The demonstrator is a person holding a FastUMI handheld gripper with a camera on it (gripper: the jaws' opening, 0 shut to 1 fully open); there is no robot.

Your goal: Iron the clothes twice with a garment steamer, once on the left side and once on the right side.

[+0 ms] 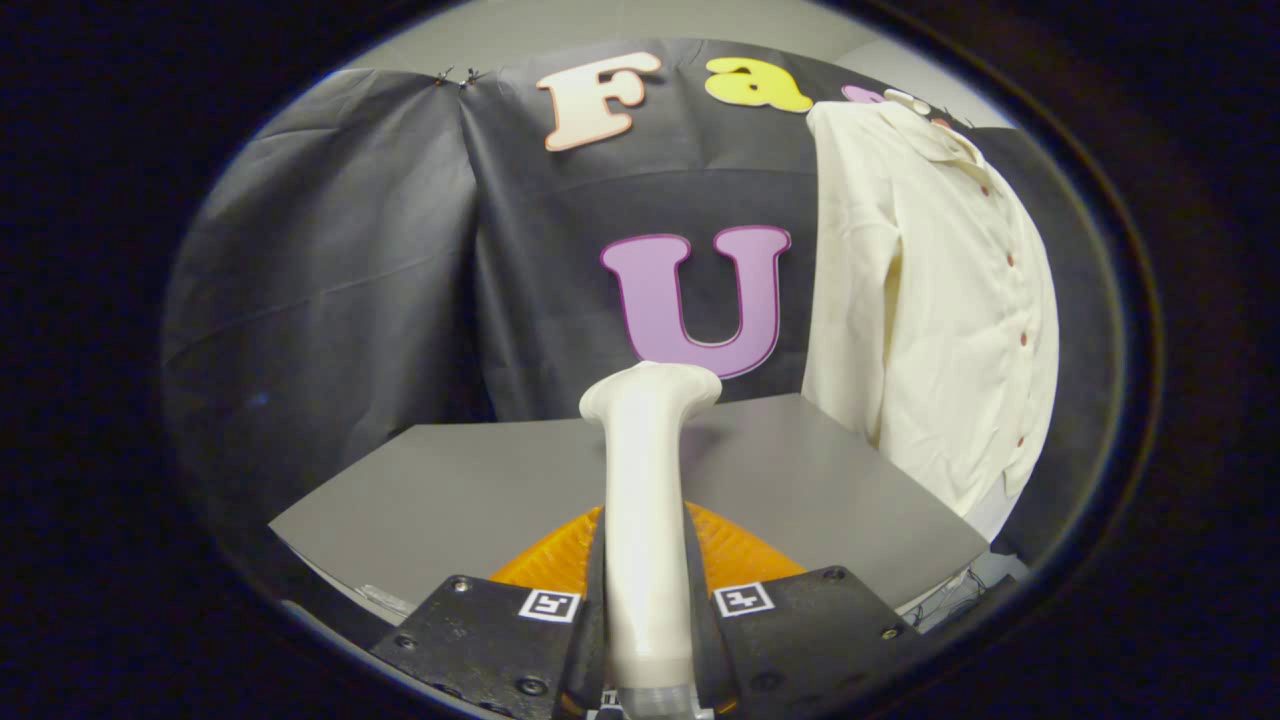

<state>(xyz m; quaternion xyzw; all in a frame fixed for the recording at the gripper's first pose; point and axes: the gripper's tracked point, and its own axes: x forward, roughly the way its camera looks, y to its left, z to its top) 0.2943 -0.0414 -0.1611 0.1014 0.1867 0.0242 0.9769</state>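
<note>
My gripper [646, 590] is shut on the handle of a white garment steamer [645, 480], which stands up between the two black fingers [500, 630]. The steamer's head [652, 388] tops the handle, above the grey table [450, 500]. An orange part [740, 555] shows right behind the handle, just ahead of the fingers. A cream button-up shirt [930, 300] with small dark red buttons hangs on a hanger against the black cloth wall, beyond the fingers and off to the right, apart from the steamer. Its hem reaches down to the table's right edge.
The black cloth wall [330, 280] closes in the back and left of the table. The table's front right corner [975, 555] lies below the shirt, with some cables beneath it.
</note>
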